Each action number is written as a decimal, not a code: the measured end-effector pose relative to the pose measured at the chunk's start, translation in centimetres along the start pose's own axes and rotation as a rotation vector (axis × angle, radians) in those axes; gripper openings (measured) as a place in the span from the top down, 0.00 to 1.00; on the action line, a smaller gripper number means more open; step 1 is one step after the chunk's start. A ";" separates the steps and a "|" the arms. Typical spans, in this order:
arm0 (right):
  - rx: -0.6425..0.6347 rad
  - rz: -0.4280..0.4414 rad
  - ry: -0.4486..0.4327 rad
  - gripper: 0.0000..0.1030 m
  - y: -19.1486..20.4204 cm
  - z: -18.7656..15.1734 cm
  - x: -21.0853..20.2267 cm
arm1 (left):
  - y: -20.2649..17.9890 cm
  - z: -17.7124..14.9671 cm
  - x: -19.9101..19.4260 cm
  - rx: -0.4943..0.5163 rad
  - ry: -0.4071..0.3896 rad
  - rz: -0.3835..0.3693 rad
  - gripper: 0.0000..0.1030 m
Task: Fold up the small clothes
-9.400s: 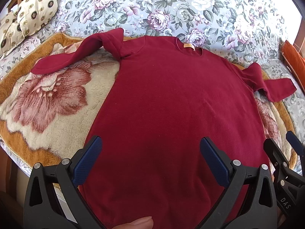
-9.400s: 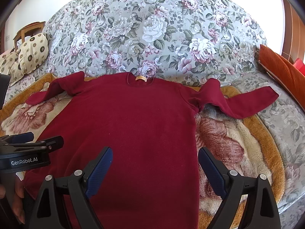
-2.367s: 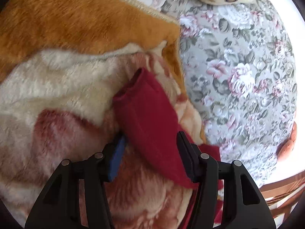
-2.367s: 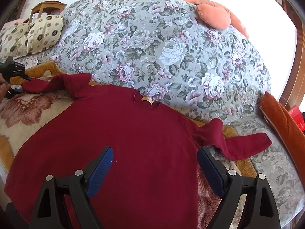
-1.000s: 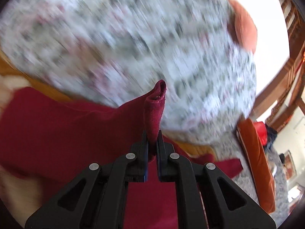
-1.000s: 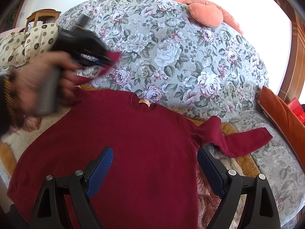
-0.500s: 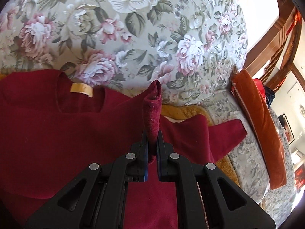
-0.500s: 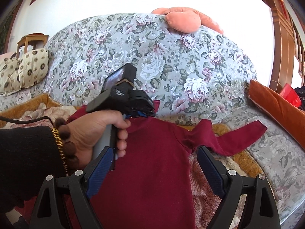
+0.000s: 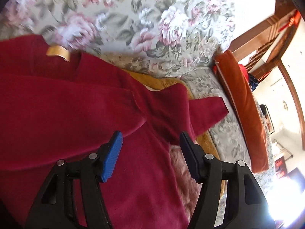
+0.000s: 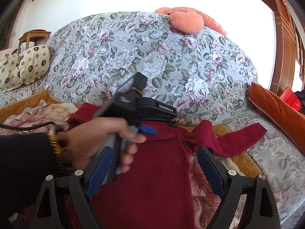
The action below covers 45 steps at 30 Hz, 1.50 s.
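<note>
**Left wrist view: sleeve laid across the chest, jaws apart**

Left wrist view: the left gripper (image 9: 150, 148) hangs over the red sweater (image 9: 57, 114) with its blue pads (image 9: 111, 156) spread; the jaws have just been opening and nothing sits between them. The sweater's left sleeve (image 9: 80, 106) lies folded across the chest, its cuff just ahead of the left pad. A yellow neck label (image 9: 57, 52) shows at the collar. The other sleeve (image 9: 202, 112) stretches out over the plush blanket (image 9: 171, 80) toward an orange cushion (image 9: 242, 103).

Right wrist view: the right gripper (image 10: 155, 169) stands wide apart above the sweater's lower body (image 10: 156, 171), pinching nothing. A hand (image 10: 95, 137) in a dark sleeve (image 10: 22, 162) holds the left gripper above the collar area. The sweater lies flat on the blanket, in front of the floral sofa back (image 10: 152, 57), its right sleeve (image 10: 238, 139) spread outward.
</note>
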State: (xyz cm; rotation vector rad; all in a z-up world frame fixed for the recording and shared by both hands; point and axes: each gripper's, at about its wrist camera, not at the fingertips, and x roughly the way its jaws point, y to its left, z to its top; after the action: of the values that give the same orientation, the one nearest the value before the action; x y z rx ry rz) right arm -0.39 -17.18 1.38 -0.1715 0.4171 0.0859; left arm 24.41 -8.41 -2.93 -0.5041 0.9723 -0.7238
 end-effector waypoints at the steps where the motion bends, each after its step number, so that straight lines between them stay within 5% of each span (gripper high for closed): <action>1: -0.001 0.000 0.001 0.14 0.0 0.0 0.0 | 0.5 -0.2 -1.5 0.015 -0.026 0.027 0.41; 4: -0.005 -0.002 0.002 0.14 0.1 0.1 0.0 | 3.7 -0.5 -6.9 0.016 -0.124 0.165 0.41; 8: -0.009 -0.002 0.002 0.14 0.2 0.1 0.0 | 9.8 -0.7 -13.9 -0.101 -0.261 0.362 0.41; 10: -0.021 -0.004 0.006 0.14 0.4 0.1 0.1 | 12.9 -1.2 -15.0 -0.185 -0.264 0.417 0.53; 13: -0.046 -0.007 0.012 0.14 0.9 0.1 0.2 | 15.4 -2.4 -14.2 -0.248 -0.201 0.390 0.66; 20: -0.042 -0.007 0.012 0.14 1.0 0.1 0.2 | 13.1 1.4 -13.8 -0.135 -0.199 0.461 0.65; 25: -0.045 -0.007 0.011 0.14 1.0 0.1 0.2 | 14.2 5.6 -11.8 -0.182 -0.233 0.503 0.55; 27: -0.046 -0.006 0.013 0.14 1.0 0.1 0.2 | 16.5 5.9 -9.9 -0.244 -0.144 0.595 0.56; 28: -0.046 -0.005 0.017 0.14 1.0 0.0 0.3 | 17.3 5.7 -9.5 -0.265 -0.124 0.594 0.56; 33: -0.029 0.028 0.065 0.14 0.5 0.0 1.1 | 18.2 3.5 -11.5 -0.270 -0.273 0.468 0.55; 37: 0.062 0.173 0.107 0.14 -3.1 2.1 3.1 | 19.0 1.9 -12.3 -0.262 -0.364 0.393 0.55; 42: 0.181 0.224 0.186 0.14 -9.4 6.3 12.1 | 18.4 1.2 -12.5 -0.257 -0.393 0.387 0.55; 44: 0.317 0.390 0.299 0.29 -11.7 6.1 18.4 | 17.7 1.1 -12.3 -0.231 -0.392 0.434 0.55; 45: 0.388 0.456 0.351 0.47 -12.4 5.6 20.5 | 17.3 1.2 -12.0 -0.220 -0.386 0.453 0.55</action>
State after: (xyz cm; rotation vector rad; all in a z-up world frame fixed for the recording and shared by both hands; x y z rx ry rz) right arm 21.96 -27.38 -0.11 0.2993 0.8081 0.4231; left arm 26.63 12.10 -7.37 -0.5642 0.7642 -0.1032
